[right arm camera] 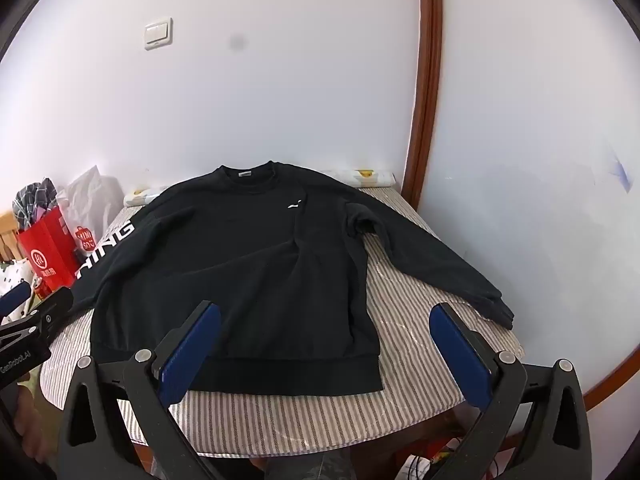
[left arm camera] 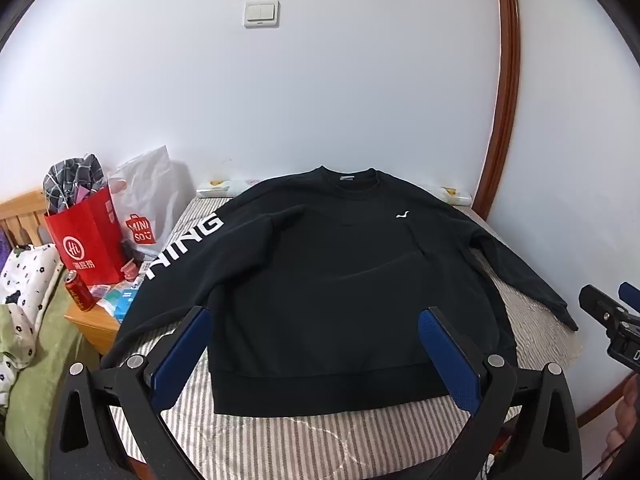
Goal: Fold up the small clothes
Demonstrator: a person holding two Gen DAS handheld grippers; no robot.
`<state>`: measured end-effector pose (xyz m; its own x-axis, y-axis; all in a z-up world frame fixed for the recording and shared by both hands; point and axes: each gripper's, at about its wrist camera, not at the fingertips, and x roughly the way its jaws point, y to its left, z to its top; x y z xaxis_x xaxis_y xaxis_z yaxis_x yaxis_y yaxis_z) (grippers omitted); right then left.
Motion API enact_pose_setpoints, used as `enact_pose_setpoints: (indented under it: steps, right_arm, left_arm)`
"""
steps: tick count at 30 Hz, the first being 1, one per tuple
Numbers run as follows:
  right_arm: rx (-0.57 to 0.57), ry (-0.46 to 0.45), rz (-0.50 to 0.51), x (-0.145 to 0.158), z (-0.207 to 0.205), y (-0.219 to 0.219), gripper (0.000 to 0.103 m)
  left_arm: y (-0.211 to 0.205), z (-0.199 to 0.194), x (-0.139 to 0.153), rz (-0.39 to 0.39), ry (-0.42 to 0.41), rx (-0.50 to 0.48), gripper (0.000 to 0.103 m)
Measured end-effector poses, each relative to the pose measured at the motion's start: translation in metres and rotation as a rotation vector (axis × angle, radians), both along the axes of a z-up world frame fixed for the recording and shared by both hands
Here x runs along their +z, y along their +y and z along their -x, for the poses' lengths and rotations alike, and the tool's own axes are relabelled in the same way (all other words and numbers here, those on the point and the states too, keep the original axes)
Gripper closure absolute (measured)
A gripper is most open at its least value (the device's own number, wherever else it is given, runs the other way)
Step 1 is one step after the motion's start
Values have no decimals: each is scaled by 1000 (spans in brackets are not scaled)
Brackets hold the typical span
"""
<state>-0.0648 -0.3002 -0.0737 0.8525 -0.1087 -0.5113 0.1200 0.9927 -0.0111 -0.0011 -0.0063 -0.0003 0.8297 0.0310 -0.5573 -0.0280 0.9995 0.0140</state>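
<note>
my left claw (left arm camera: 314, 322) hangs wide open above the hem of the black sweatshirt (left arm camera: 320, 272) — nothing between its blue pads (left arm camera: 182, 354). my right claw (right arm camera: 324, 320) is spread just as wide, empty too, over the hem's right end. the sweatshirt lies face up on the striped desk (right arm camera: 400, 380), collar toward the wall, both sleeves out to the sides — one carries white letters. a red bag (left arm camera: 90, 240) stands at the left.

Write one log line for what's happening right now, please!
stage: before first fold | black sweatshirt: flat on striped table, sleeves spread | left gripper: open, above hem, empty | right gripper: open, empty
</note>
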Motion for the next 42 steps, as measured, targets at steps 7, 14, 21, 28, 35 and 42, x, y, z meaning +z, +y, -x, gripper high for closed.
enact_pose_setpoints:
  steps: [7, 14, 21, 28, 35, 42]
  right_arm:
    - [-12, 22, -19, -4, 1, 8, 0]
    - [-4, 27, -37, -3, 0, 6, 0]
    - [-12, 32, -44, -8, 2, 5, 0]
    - [-15, 35, -37, -11, 1, 3, 0]
    - [-22, 34, -34, -10, 1, 2, 0]
    - [-20, 32, -29, -11, 2, 2, 0]
  left_arm:
    - [9, 0, -2, 62, 11, 16, 0]
    - [11, 0, 0, 57, 6, 24, 0]
    - [8, -3, 4, 46, 11, 29, 0]
    - [9, 2, 8, 45, 0, 29, 0]
    - [11, 4, 9, 47, -4, 32, 0]
    - [13, 5, 10, 53, -6, 34, 0]
